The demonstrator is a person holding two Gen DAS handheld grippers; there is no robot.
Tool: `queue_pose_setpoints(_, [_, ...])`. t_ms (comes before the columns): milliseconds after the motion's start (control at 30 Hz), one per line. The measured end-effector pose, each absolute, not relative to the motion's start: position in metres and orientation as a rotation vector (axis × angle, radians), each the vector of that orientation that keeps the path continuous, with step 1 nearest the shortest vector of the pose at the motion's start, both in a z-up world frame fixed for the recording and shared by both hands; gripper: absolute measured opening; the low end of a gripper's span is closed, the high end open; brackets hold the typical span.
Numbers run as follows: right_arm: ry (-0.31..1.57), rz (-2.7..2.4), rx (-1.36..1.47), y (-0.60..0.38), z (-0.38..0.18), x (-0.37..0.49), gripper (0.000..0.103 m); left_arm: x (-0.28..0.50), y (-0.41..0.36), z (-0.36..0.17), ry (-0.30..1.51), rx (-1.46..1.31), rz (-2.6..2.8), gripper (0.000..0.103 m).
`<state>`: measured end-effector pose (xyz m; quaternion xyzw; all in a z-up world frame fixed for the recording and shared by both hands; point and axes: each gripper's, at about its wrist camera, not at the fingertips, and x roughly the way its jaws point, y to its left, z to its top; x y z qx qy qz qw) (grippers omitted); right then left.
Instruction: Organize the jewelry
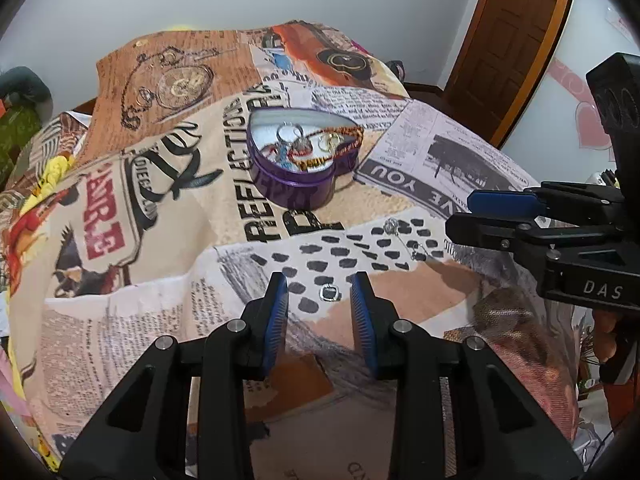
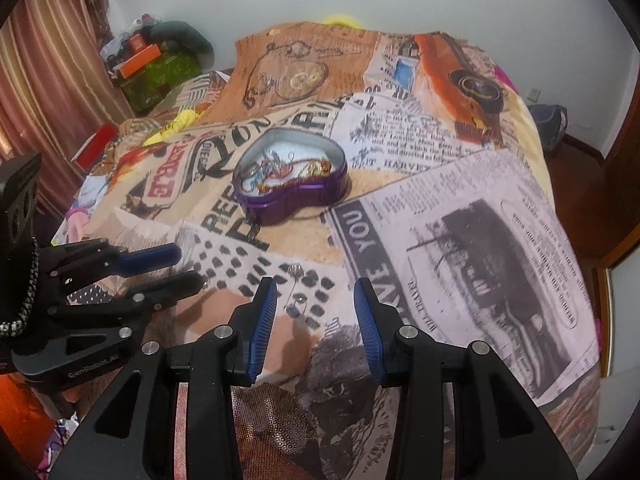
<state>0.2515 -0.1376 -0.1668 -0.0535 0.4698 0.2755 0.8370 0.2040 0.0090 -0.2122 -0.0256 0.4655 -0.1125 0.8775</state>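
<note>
I hold a gripper in each hand over a bed covered with a printed blanket (image 1: 168,208) of newspaper cuttings, a pocket watch and an orange car. My left gripper (image 1: 319,292) points down at the blanket with its blue pads parted and nothing between them that they press on; a small silver ring (image 1: 329,293) lies flat on the cloth in the gap, apart from both pads. My right gripper (image 2: 315,294) is likewise partly open and empty, its pads standing clear of the blanket. Just ahead of its left pad lies a thin silver pin or chain piece (image 2: 295,286) with a small sparkly end, on the black-spotted patch; in the left view the same piece (image 1: 404,238) lies between the ring and the tip of my right gripper, which comes in from the right edge. Further back, near the middle of the bed, stands a purple heart-shaped tin (image 1: 298,160) with its lid off. It holds a tangle of jewelry (image 1: 310,142): silver rings, a gold one, a reddish beaded strand draped over the rim. The tin is well apart from both grippers
</note>
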Motion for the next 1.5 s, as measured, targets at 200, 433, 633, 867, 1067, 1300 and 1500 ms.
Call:
queue_pose_setpoints(200, [1.014,0.583,-0.124,-0.136,-0.177,0.253,0.036,0.204,0.009,-0.220,0.965,-0.071,-0.265,0.026])
queue_pose_setpoints(433, [1.027,0.591,-0.116,-0.133,-0.187,0.261,0.036,0.204,0.013,-0.223,0.964,-0.109,-0.279,0.011])
queue_pose_setpoints(633, [1.015,0.608,-0.134,-0.123,-0.190,0.265,0.036,0.204,0.016,-0.223,0.956,-0.128,-0.278,0.008])
queue_pose_setpoints(867, [0.999,0.636,-0.164,-0.111,-0.195,0.265,0.036,0.204,0.030,-0.220,0.932,-0.162,-0.225,0.008])
queue_pose_setpoints(1067, [0.978,0.635,-0.203,-0.106,-0.199,0.265,0.020,0.205,0.038,-0.221,0.925,-0.186,-0.219,0.008])
queue_pose_setpoints(1300, [0.961,0.639,-0.223,-0.103,-0.199,0.265,0.010,0.205,0.037,-0.221,0.923,-0.178,-0.212,0.008])
queue_pose_setpoints(1500, [0.933,0.635,-0.214,-0.105,-0.190,0.262,0.010,0.204,0.040,-0.215,0.915,-0.166,-0.193,0.008])
